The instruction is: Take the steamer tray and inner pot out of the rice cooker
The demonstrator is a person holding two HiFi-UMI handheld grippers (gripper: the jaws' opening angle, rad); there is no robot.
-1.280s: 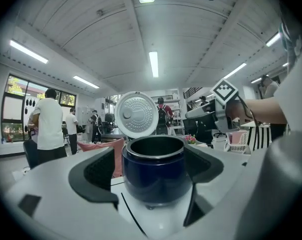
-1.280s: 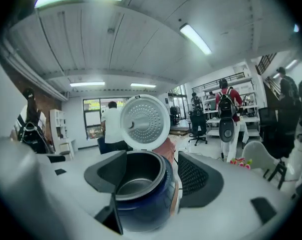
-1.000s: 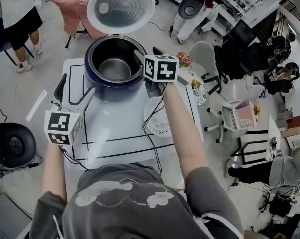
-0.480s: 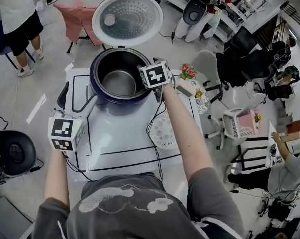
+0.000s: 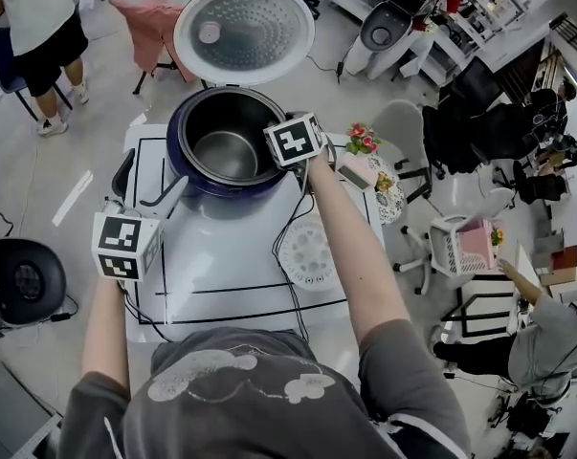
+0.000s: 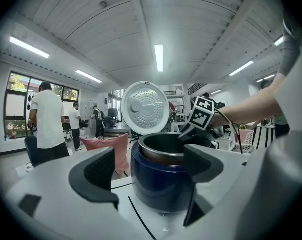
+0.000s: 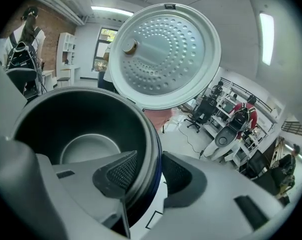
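Looking along the right gripper (image 7: 148,171), I see its jaws a little way apart and astride the right-hand rim of the inner pot (image 7: 85,149). One pad is inside against the dark wall and the other is outside it. I can't see the wall actually pinched yet, so I count this gripper as holding nothing.

That is the relation the lift depends on. The rim wall runs upright through the gap, the pot sits in the rice cooker (image 6: 161,184) with its mouth straight up, and the way out is straight up too. The pot is round, so no side is longer than another.

The right gripper is much the nearer one. The left gripper (image 6: 149,159) hangs at the lower left of the head view with its jaws wide apart and empty. The cooker stands ahead of it, well clear of both pads.

Counting, I find:
- one cooker
- one inner pot, empty
- one lid (image 5: 245,32), swung open at the top of the frame
- one white perforated disc, which I take for the steamer tray (image 5: 307,253), already out on the table (image 5: 221,247) to the cooker's lower right
- two grippers
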